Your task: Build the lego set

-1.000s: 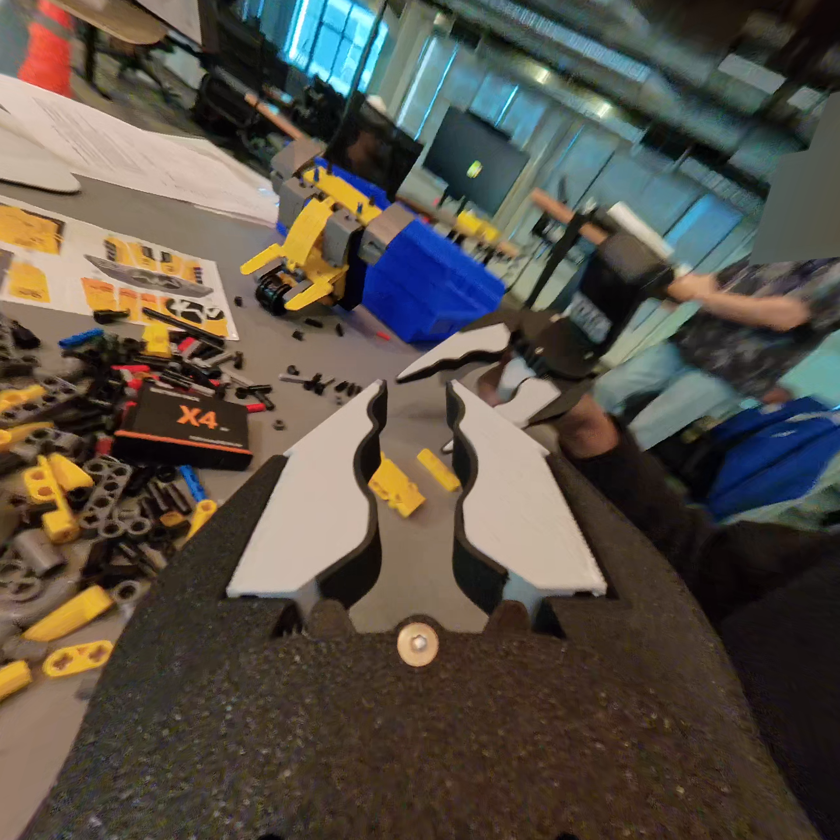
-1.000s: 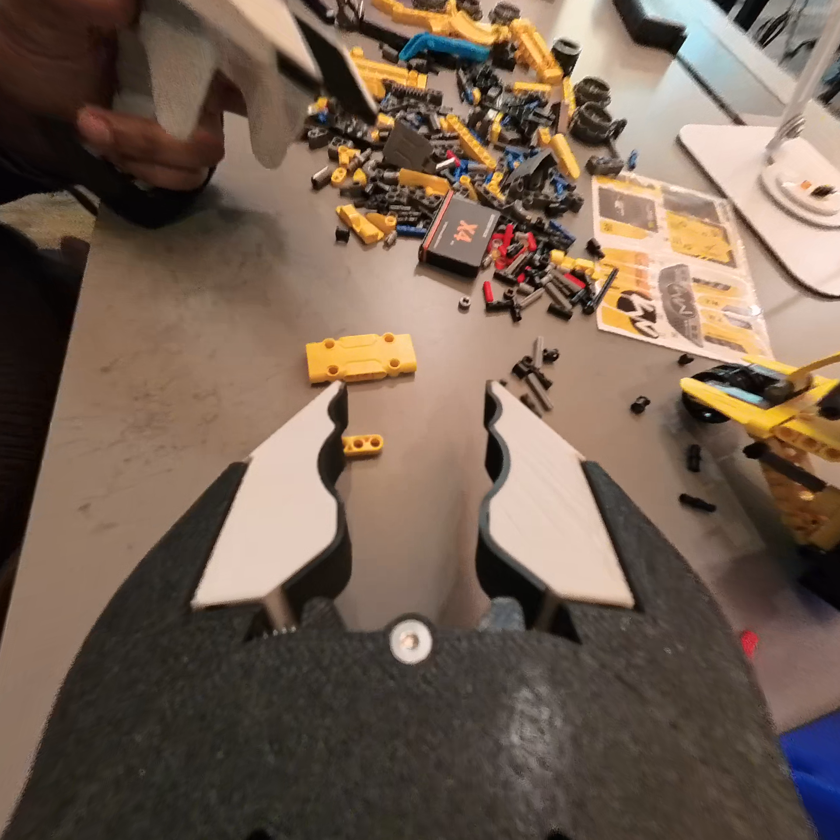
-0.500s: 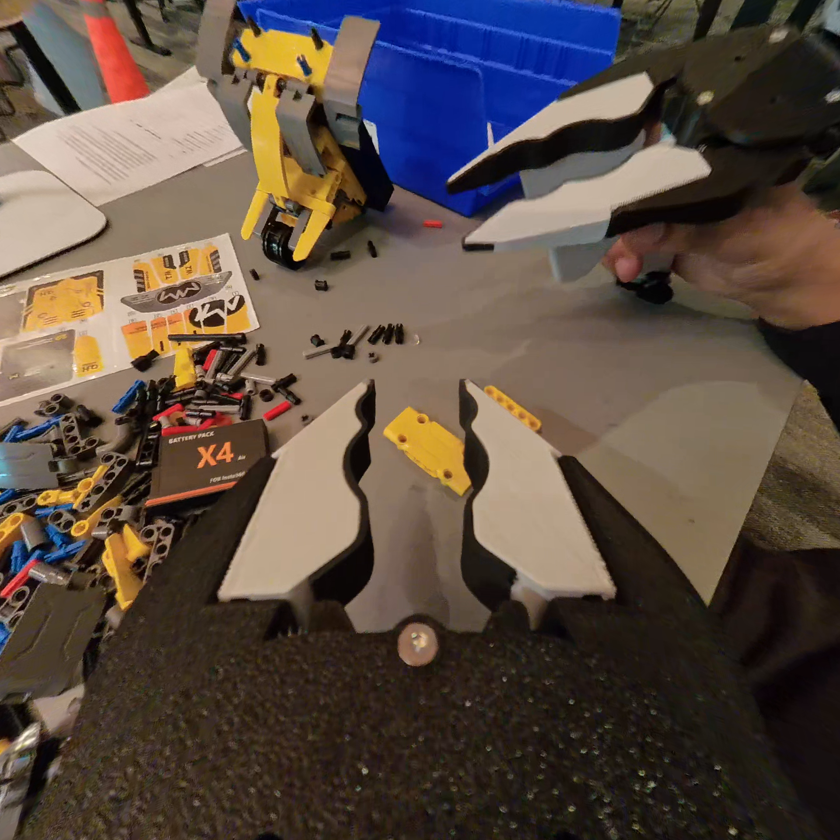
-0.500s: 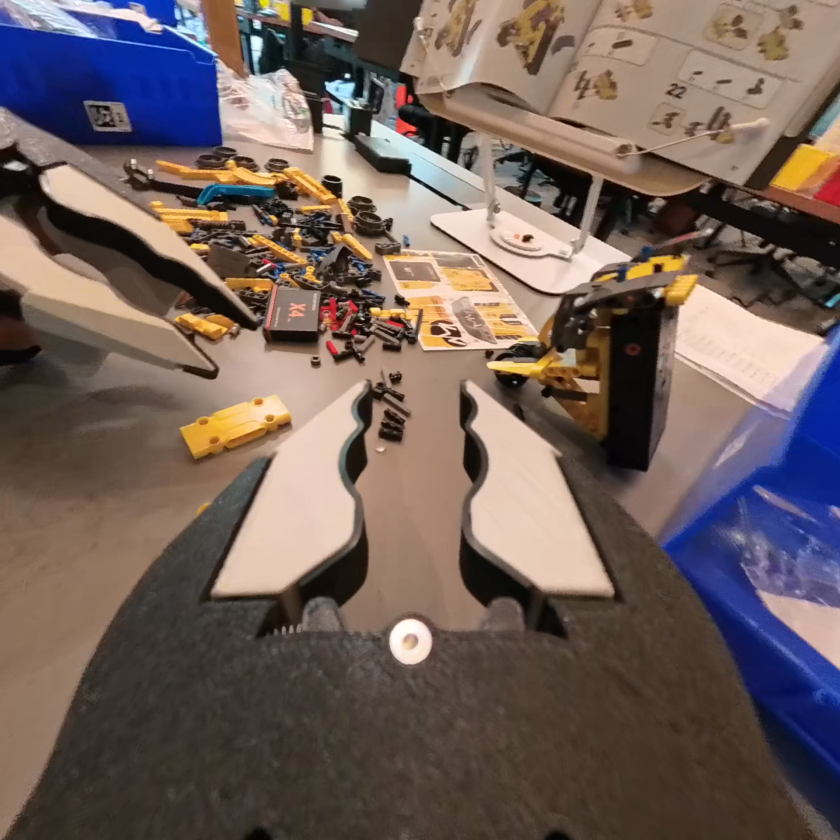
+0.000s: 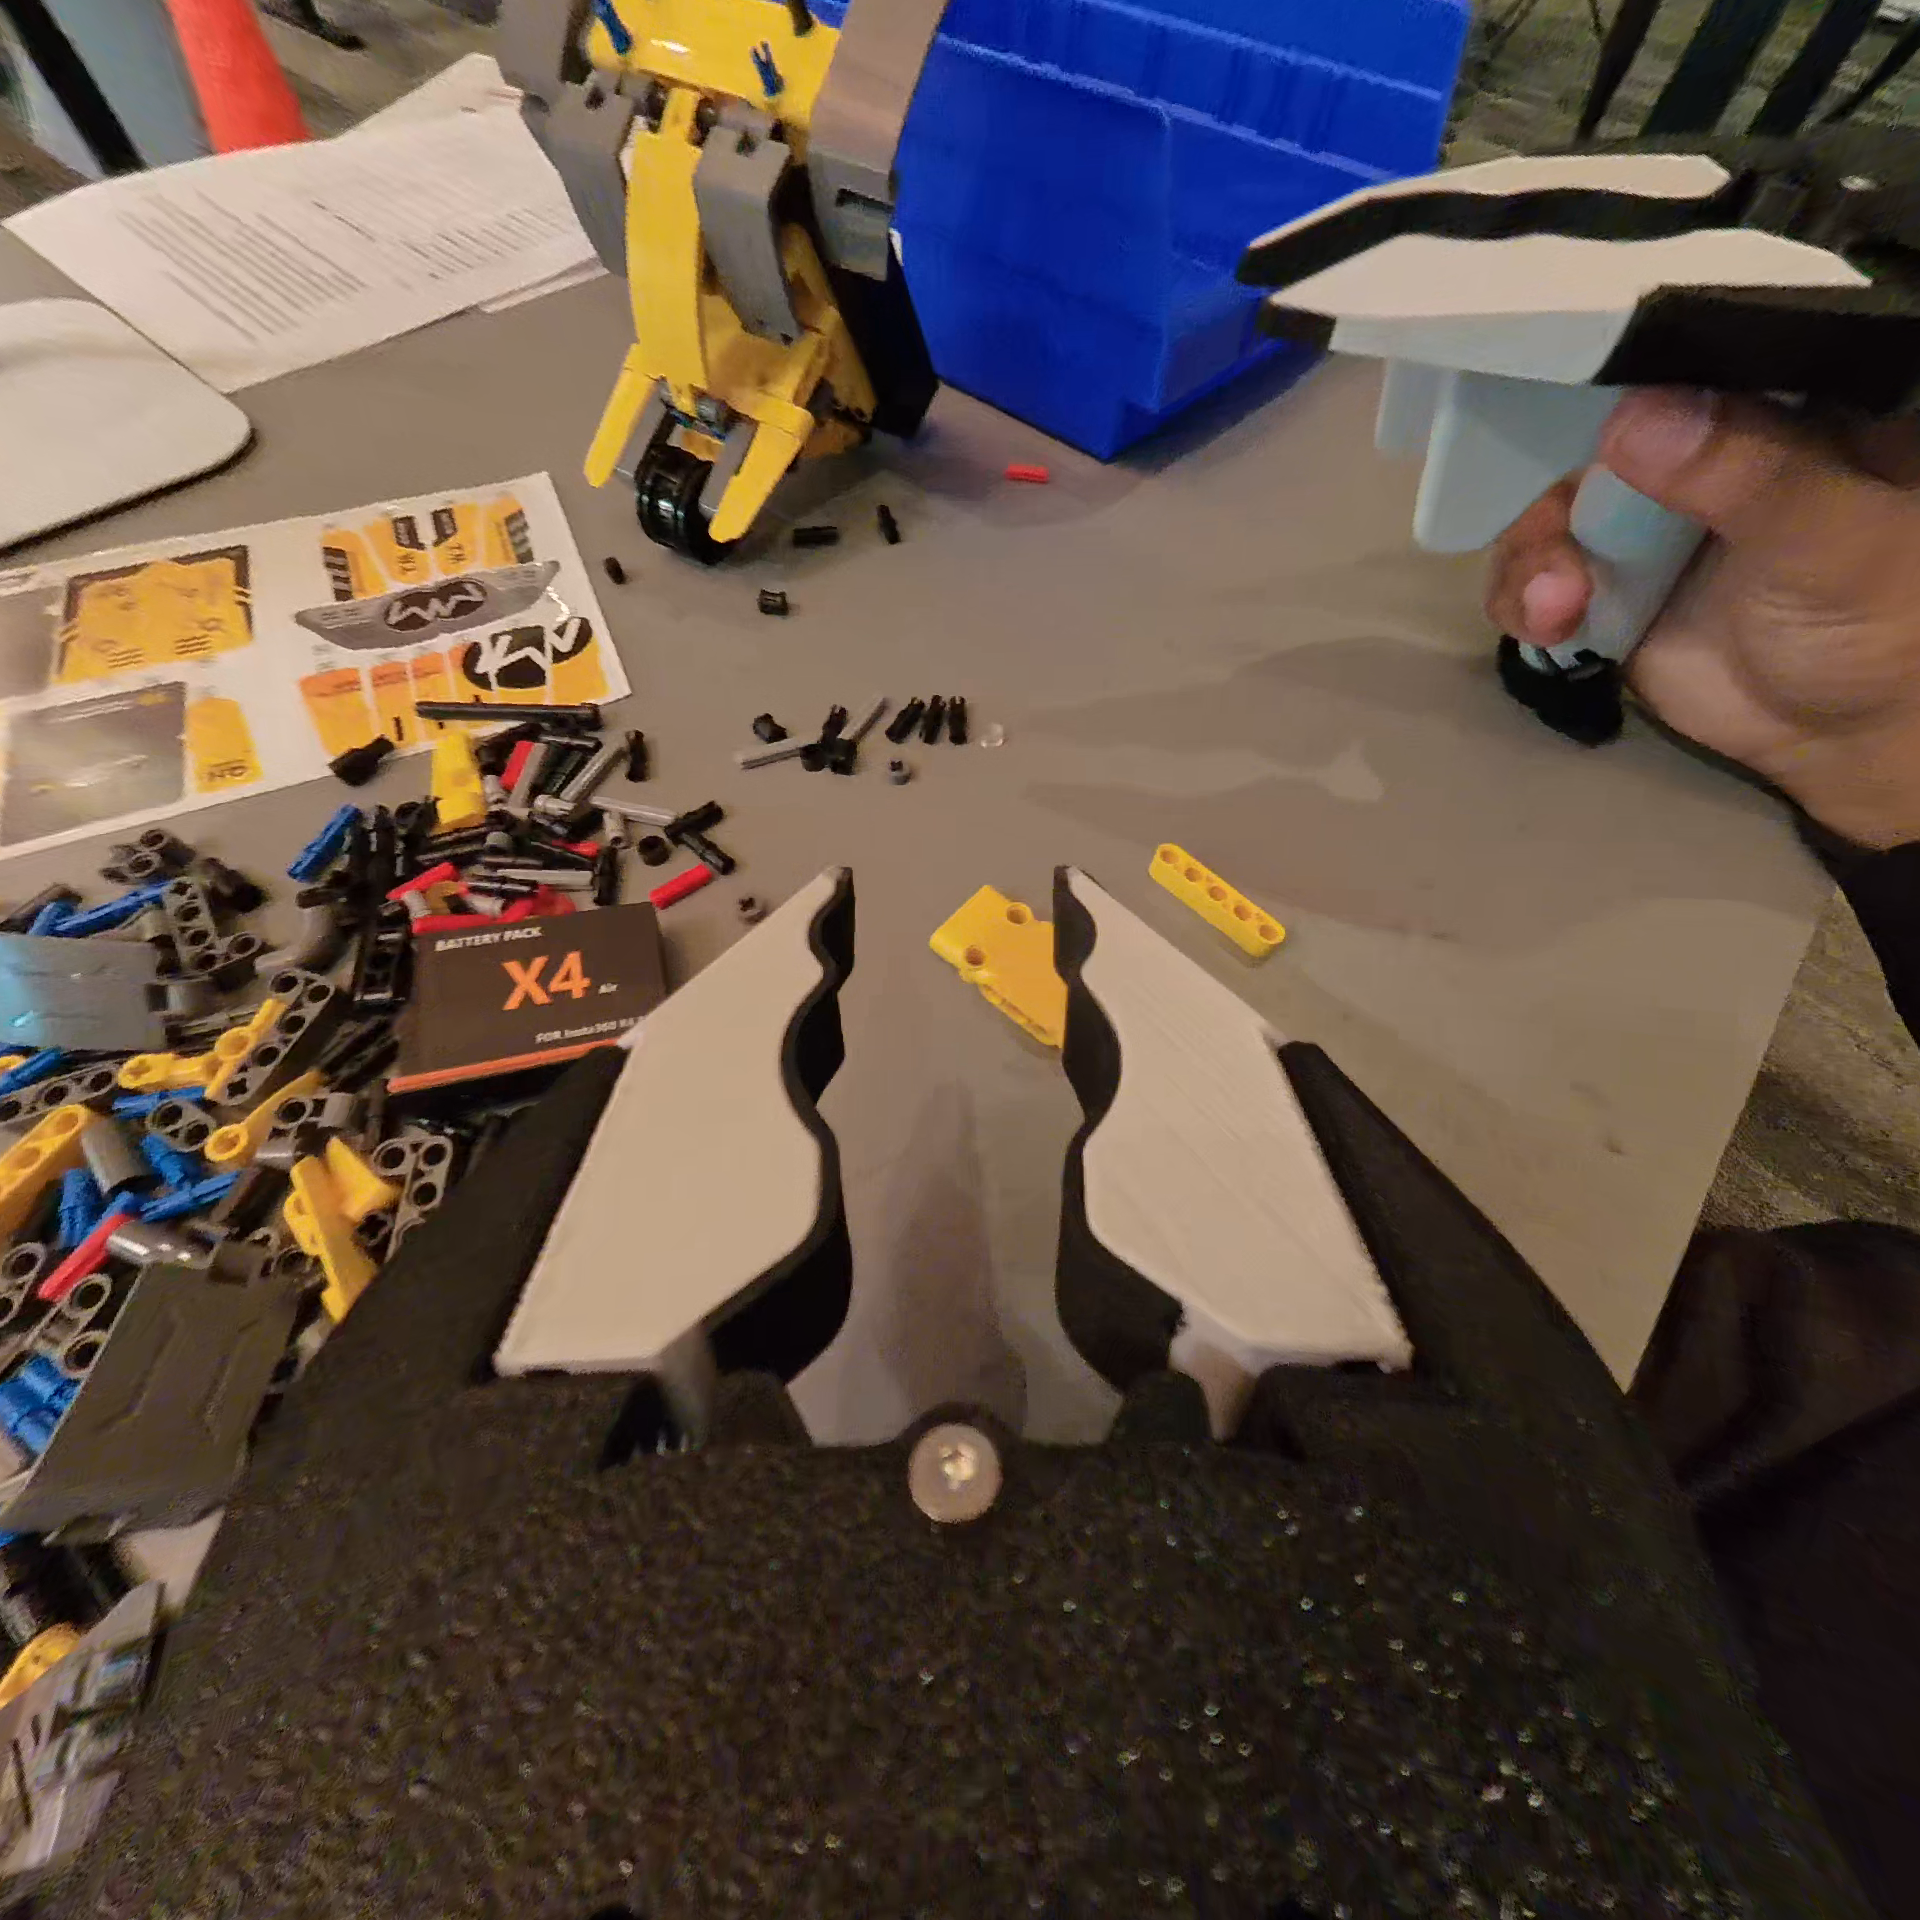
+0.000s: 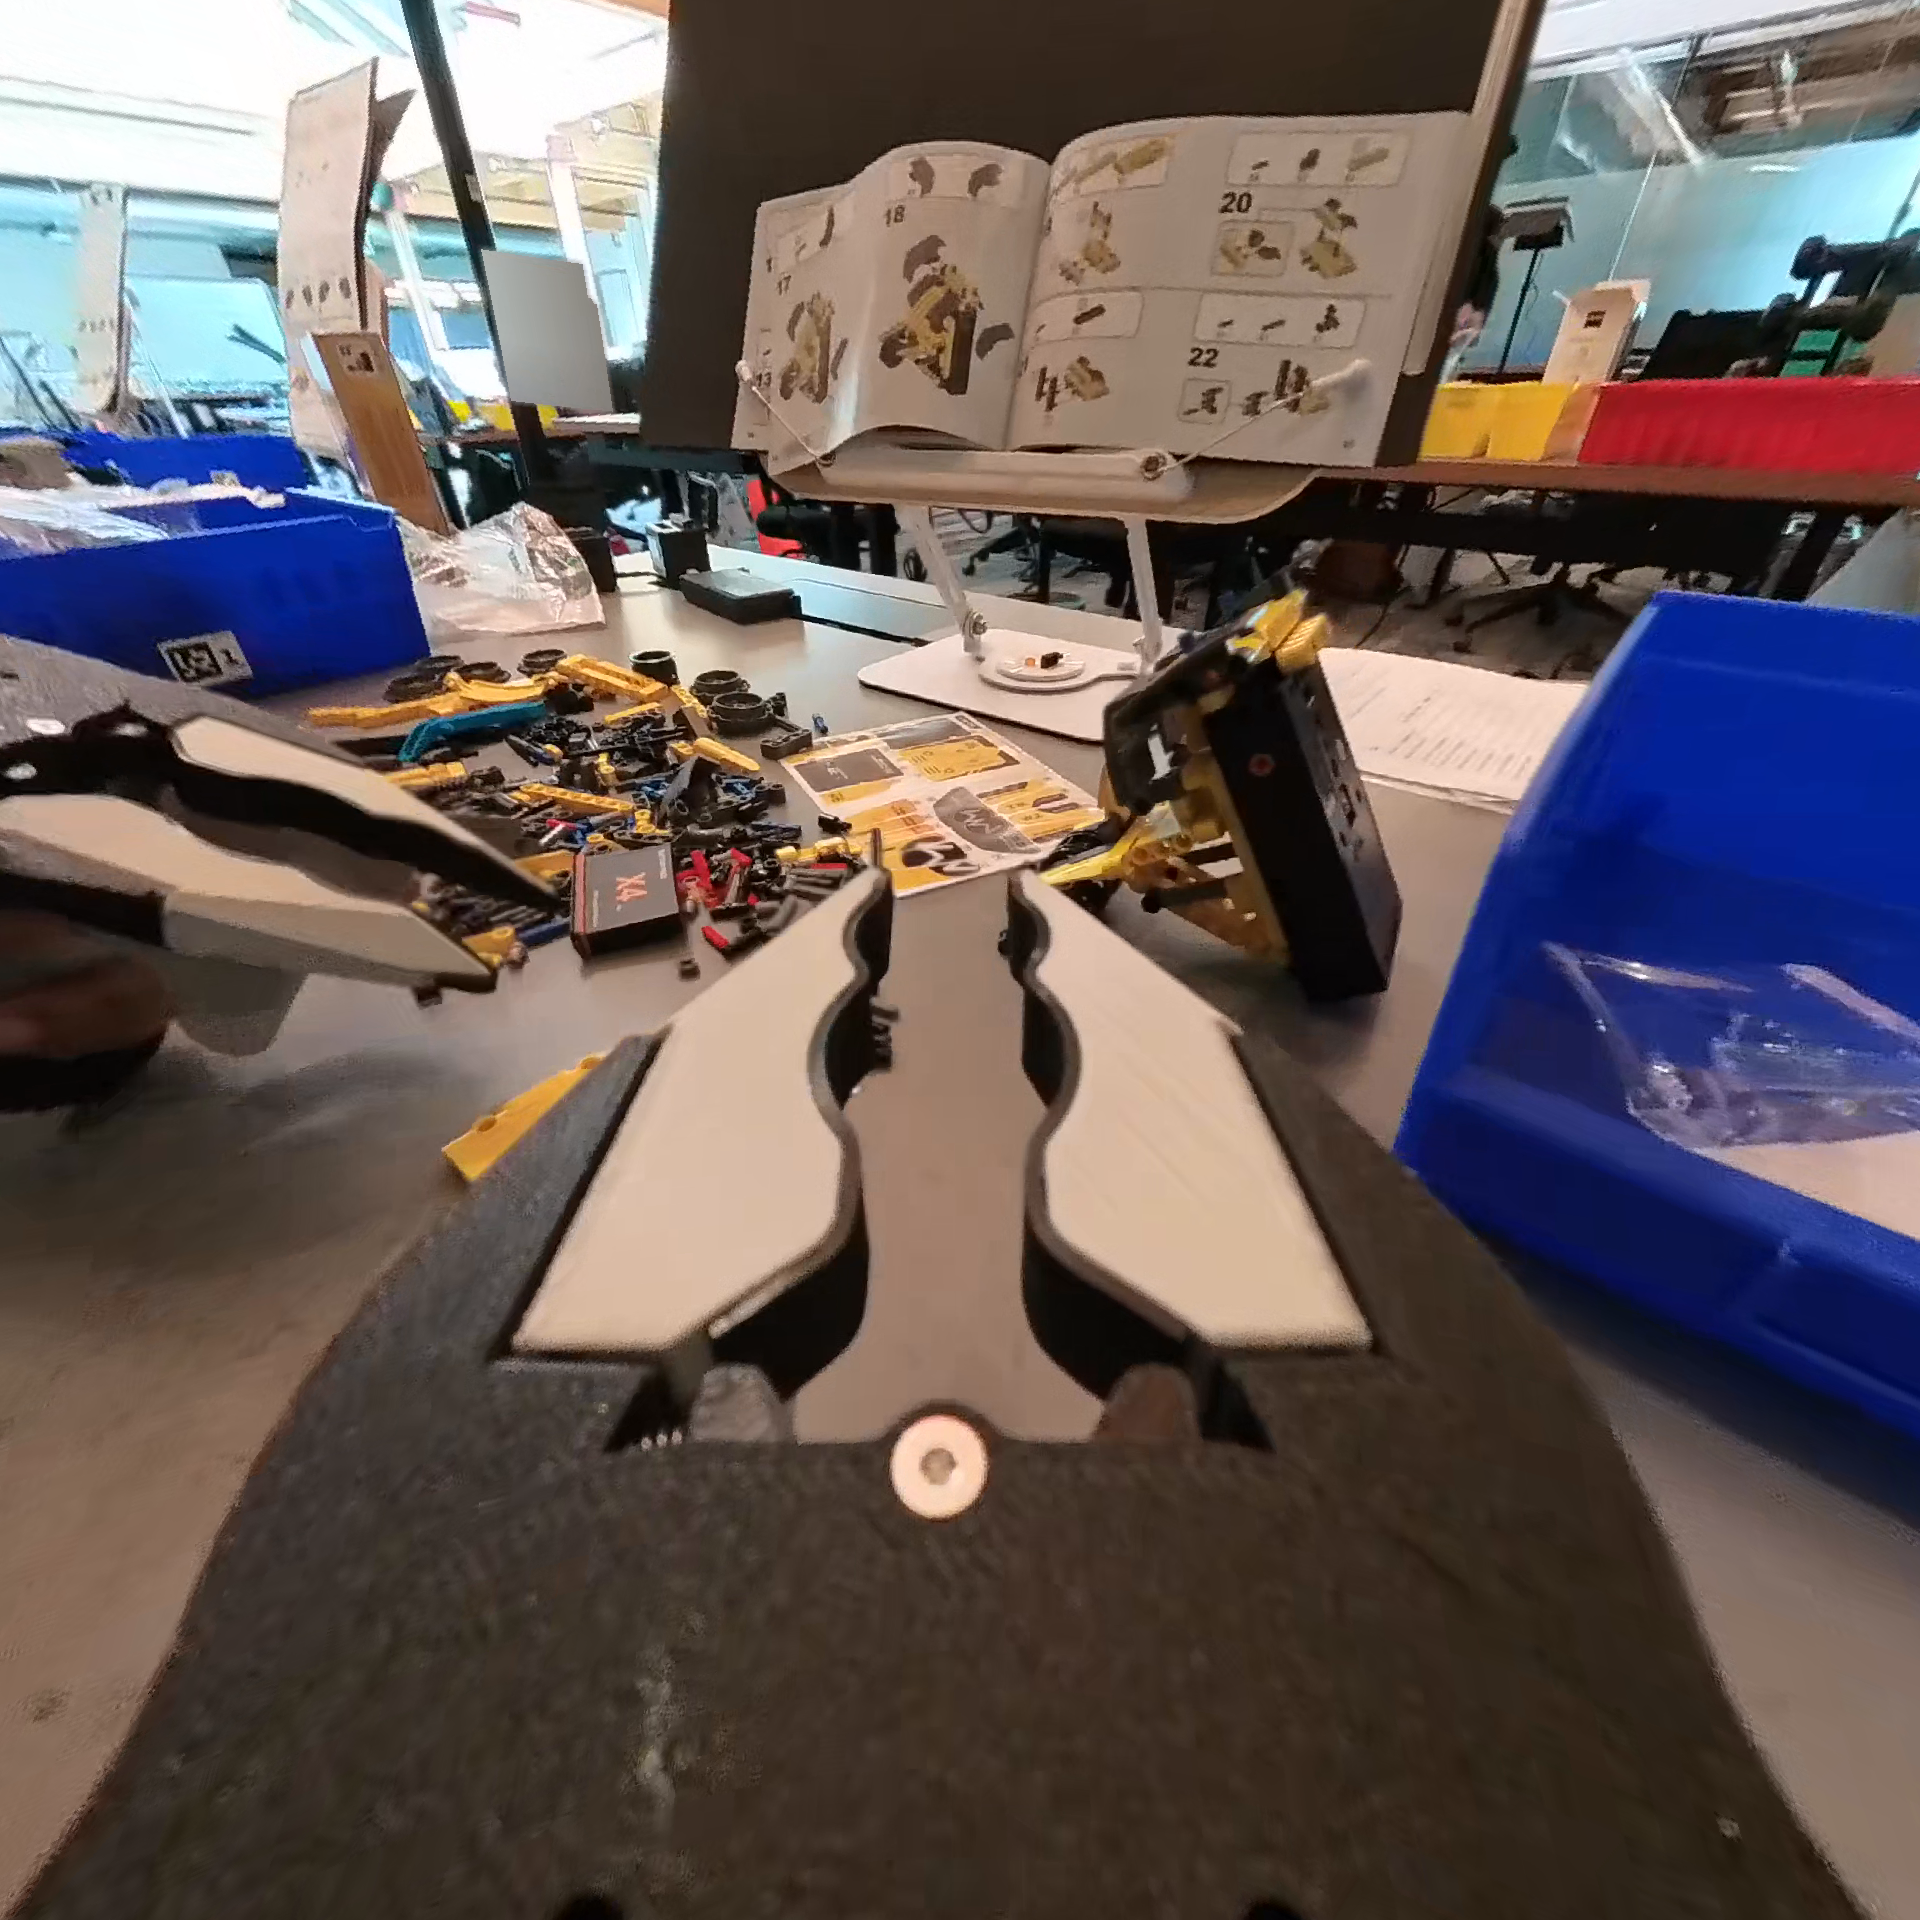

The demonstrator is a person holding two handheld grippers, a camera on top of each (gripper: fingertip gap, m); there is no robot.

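My left gripper point(image 5: 954, 883) is open and empty, low over the grey table point(image 5: 1351, 1039). A flat yellow panel piece point(image 5: 987, 956) lies just past its fingertips, partly behind the right finger. A yellow beam point(image 5: 1216, 896) lies to the right of it. The part-built yellow, grey and black model point(image 5: 727, 260) stands at the far side and also shows in the right wrist view point(image 6: 1247, 810). My right gripper point(image 6: 951, 883) is open a little and empty, held above the table and pointing at the model; it also shows in the left wrist view point(image 5: 1257, 291), held by a hand point(image 5: 1766, 644).
A pile of loose pieces point(image 5: 260, 1039), a black battery box point(image 5: 530, 987) and a sticker sheet point(image 5: 312, 644) lie at the left. A blue bin point(image 5: 1143, 208) stands behind the model. An open instruction booklet point(image 6: 1060, 291) sits on a stand, with another blue bin point(image 6: 1714, 935) at the right. The left gripper's tips are roughly 15 cm from the right gripper's.
The left gripper tipped down toward the table and neared the yellow panel. The right gripper rose from over the table to point level at the model and booklet. Its jaws narrowed.
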